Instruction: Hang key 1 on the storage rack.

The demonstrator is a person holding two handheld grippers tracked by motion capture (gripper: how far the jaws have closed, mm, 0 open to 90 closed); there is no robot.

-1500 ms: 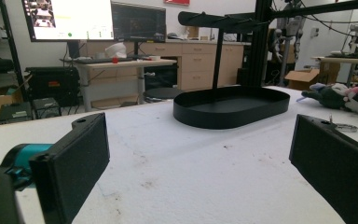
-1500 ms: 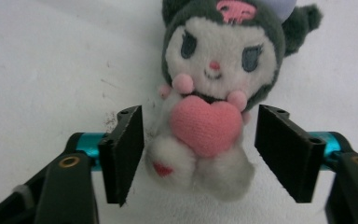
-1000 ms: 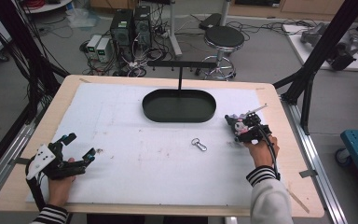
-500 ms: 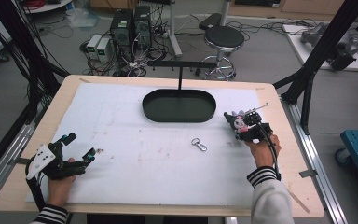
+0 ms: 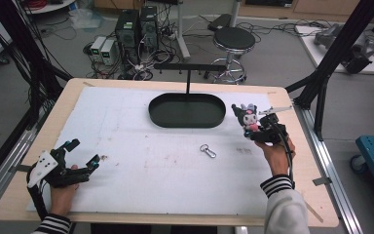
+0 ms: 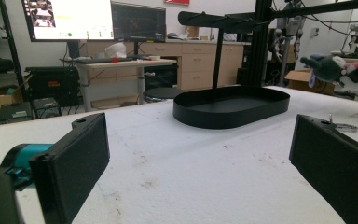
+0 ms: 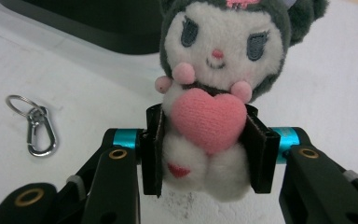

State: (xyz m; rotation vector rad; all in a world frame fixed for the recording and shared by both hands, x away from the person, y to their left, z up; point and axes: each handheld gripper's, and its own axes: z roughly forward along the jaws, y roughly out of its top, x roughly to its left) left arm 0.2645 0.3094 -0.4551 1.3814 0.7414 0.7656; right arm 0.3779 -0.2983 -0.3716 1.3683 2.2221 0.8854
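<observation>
Holding a small plush doll [image 5: 246, 118] in my right gripper [image 5: 259, 127], I see from the high view that it sits near the table's right edge, just right of the black oval tray [image 5: 187, 123] at the far middle. The doll has a dark hood, a white face and a pink front. A metal key clip [image 5: 207, 150] lies on the white mat [image 5: 141, 175] toward the middle, apart from both grippers. My left gripper [image 5: 84, 155] rests near the front left corner, jaws spread wide with nothing between them; the wide stretch of mat between it and the clip is bare.

From the left gripper view, its two black pads [image 6: 77, 163] stand far apart over open mat, the tray [image 6: 233, 113] ahead and the doll [image 6: 328, 67] raised off at the right.

From the right gripper view, the pads [image 7: 153, 149] have just been closing and press on both sides of the doll's [image 7: 214, 84] white body, below its pink heart, pink cheeks and grey stitched eyes. The key clip [image 7: 35, 126] lies to the left on the mat, and the tray's [image 7: 98, 28] edge runs behind the doll's head.
</observation>
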